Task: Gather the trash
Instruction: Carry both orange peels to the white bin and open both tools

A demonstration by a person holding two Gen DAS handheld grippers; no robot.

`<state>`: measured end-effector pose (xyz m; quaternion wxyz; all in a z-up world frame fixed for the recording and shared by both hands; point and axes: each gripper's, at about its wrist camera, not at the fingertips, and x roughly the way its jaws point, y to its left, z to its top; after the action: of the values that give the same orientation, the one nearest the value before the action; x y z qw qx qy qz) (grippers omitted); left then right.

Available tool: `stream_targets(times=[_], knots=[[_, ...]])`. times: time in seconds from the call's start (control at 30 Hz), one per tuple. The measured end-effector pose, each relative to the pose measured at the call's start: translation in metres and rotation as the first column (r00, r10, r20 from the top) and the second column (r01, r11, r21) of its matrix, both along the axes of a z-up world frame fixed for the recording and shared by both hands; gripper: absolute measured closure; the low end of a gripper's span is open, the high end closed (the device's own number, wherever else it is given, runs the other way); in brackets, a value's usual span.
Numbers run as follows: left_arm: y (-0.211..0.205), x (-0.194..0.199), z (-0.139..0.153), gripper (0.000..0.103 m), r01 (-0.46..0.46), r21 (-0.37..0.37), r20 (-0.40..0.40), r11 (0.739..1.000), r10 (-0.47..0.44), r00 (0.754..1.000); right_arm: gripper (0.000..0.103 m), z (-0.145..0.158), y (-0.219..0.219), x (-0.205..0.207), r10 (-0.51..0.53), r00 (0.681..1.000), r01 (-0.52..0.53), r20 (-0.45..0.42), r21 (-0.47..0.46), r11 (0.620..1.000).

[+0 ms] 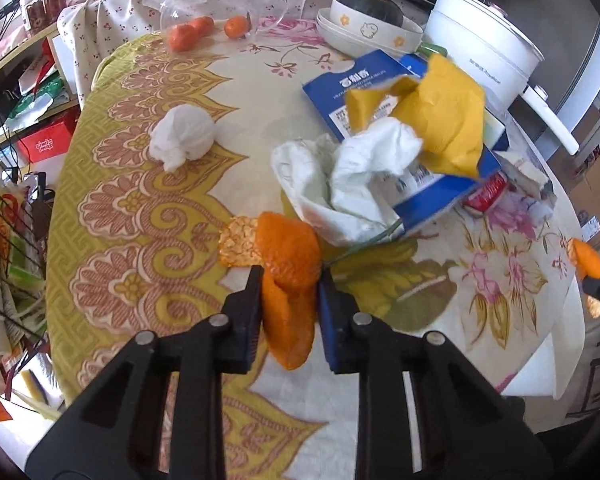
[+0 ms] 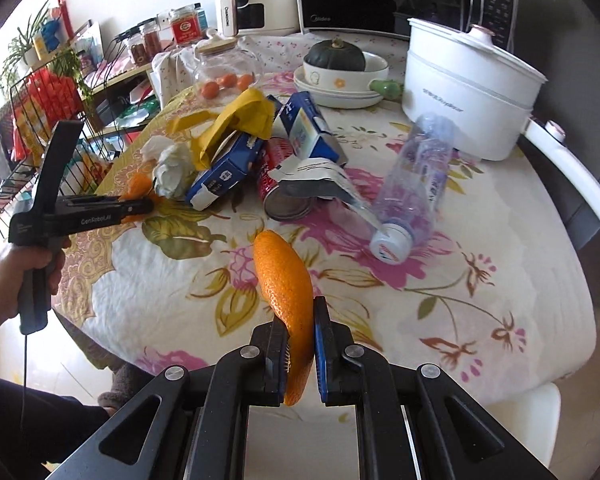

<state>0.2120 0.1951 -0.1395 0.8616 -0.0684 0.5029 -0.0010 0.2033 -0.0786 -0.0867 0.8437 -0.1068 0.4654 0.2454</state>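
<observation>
My left gripper point(image 1: 290, 280) is shut on a large orange peel point(image 1: 288, 280), held just above the floral tablecloth point(image 1: 140, 208). My right gripper point(image 2: 300, 312) is shut on another orange peel point(image 2: 286, 280), lifted over the table's near edge. The left gripper point(image 2: 140, 206) shows in the right wrist view at the left, and the right one's peel point(image 1: 588, 264) in the left wrist view at the far right. Trash lies mid-table: crumpled tissues point(image 1: 184, 136) point(image 1: 352, 176), yellow paper point(image 1: 440, 120), torn blue cartons point(image 2: 228, 172), a red can point(image 2: 278, 184), a plastic bottle point(image 2: 412, 184).
A white electric pot point(image 2: 468, 92), stacked bowls with a dark squash point(image 2: 336, 68), a glass jar point(image 1: 220, 0) and whole tangerines point(image 1: 188, 32) stand at the back. A wire rack point(image 2: 32, 120) stands left of the table.
</observation>
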Motion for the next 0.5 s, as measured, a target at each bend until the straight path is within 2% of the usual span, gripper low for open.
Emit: stream_targets(times=[0.23,0.5], knots=[[-0.003,-0.027,0.017,0.077,-0.018,-0.037,-0.013,0.999,0.018,1.000,0.092,0.018,-0.025,-0.017,-0.047,0.999,0.047,0.017,0.019,0.999],[-0.033,-0.044,0.031,0.077,0.044,-0.061,-0.003,0.997,-0.044,0.999,0.092,0.031,-0.063,-0.033,-0.111,0.994,0.110,0.025,0.026,0.994]])
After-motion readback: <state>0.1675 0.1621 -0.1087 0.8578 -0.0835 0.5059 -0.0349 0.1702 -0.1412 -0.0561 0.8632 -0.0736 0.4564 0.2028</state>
